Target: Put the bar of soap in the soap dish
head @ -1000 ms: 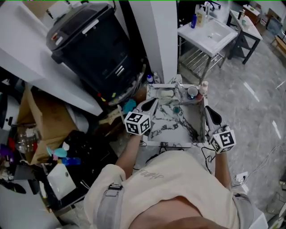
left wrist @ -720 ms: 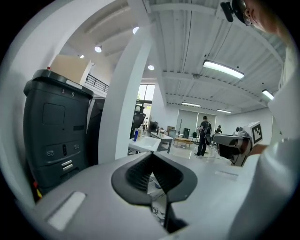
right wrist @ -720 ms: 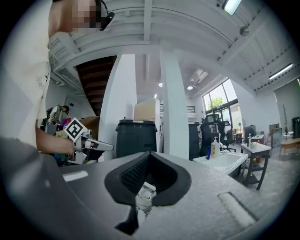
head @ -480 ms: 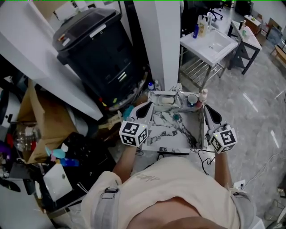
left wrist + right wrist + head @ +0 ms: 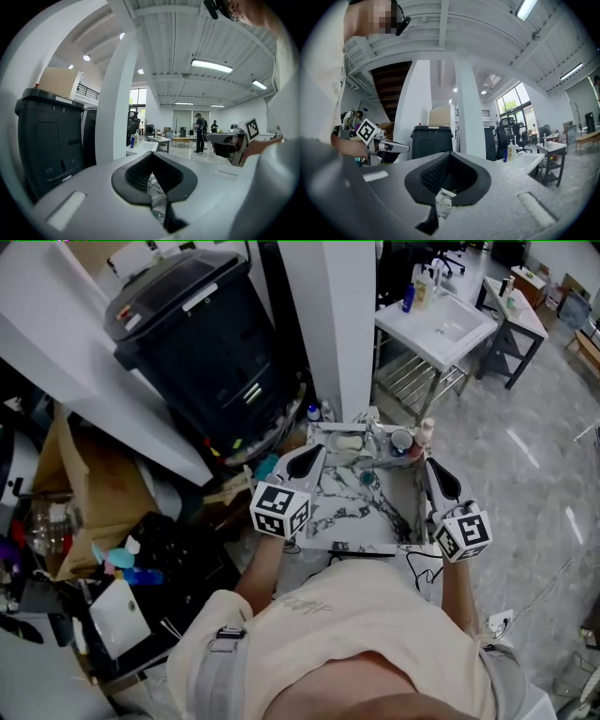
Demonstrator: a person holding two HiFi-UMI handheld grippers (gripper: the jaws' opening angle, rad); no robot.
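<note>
A small marble-patterned top (image 5: 361,512) stands just in front of me. At its far left lies a pale bar, probably the soap (image 5: 348,440); it is too small to tell whether a dish is under it. A tap (image 5: 376,435), a cup (image 5: 402,439) and a small bottle (image 5: 427,430) line the far edge. My left gripper (image 5: 306,463) hovers over the top's left edge, jaws together and empty. My right gripper (image 5: 441,482) hangs over the right edge, also shut on nothing. Both gripper views look level across the room: the left gripper (image 5: 154,183) and the right gripper (image 5: 443,188) show closed pads.
A big black bin (image 5: 192,343) and a white pillar (image 5: 333,324) stand behind the top. A white washbasin stand (image 5: 436,324) is at the back right. Cardboard and loose clutter (image 5: 94,512) fill the floor at the left. People stand far off in the hall (image 5: 200,132).
My left gripper has risen and rolled a little over the top's left edge. The right gripper has lifted slightly. Both stayed shut.
</note>
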